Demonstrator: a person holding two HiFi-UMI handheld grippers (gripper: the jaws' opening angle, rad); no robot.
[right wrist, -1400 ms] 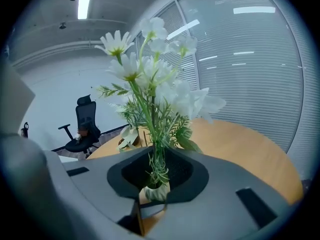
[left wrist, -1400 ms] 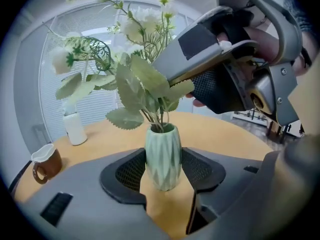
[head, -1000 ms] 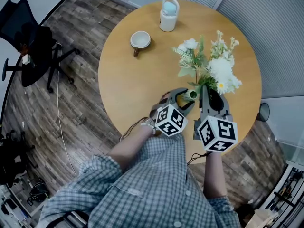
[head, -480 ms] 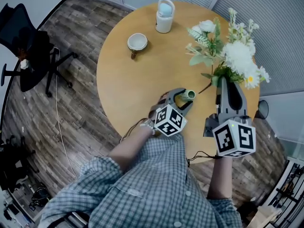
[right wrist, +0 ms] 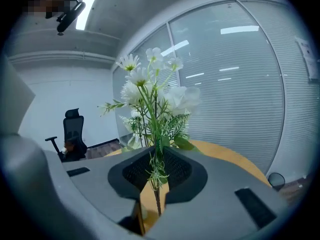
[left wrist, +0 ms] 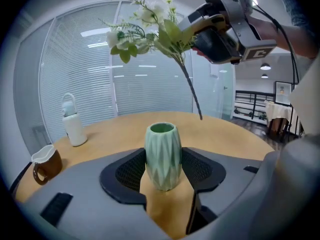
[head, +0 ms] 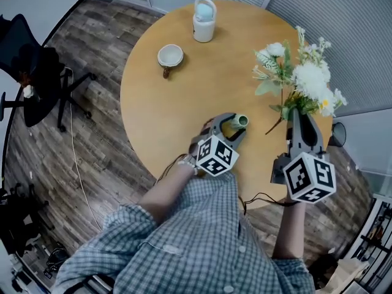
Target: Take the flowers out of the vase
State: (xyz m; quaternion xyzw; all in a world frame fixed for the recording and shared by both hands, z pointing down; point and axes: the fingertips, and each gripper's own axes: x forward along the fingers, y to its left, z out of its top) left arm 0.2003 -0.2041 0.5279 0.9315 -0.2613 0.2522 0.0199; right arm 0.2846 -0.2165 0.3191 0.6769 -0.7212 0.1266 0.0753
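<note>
The flowers (head: 303, 84) are out of the vase (left wrist: 162, 156) and held in the air over the far right part of the desk (head: 184, 109). Their long axis is tilted: the white blooms and green leaves point up and away from the person, while the thin dark stem ends hang down towards the vase, clear of its mouth and well above the wood.

The right tool (right wrist: 157, 176) has its jaws nearly together, pinching the stems just under the leaves. The left tool (left wrist: 162, 170) has its 2 jaws a vase-width apart, pads pressed on either side of the pale green ribbed vase, which stands upright and empty on the desk near the person's edge.

Farther off on the desk stand 1 brown-and-white cup (head: 169, 57) and what looks like a white bottle (head: 204, 19) with a loop handle, both well apart from the vase. Nothing lies between the vase and the flowers.

The desk is round and light wood. Around it are a dark plank floor (head: 104, 121), a black office chair (head: 33, 72), a cable (head: 75, 158) and grey blinds (head: 355, 29).
</note>
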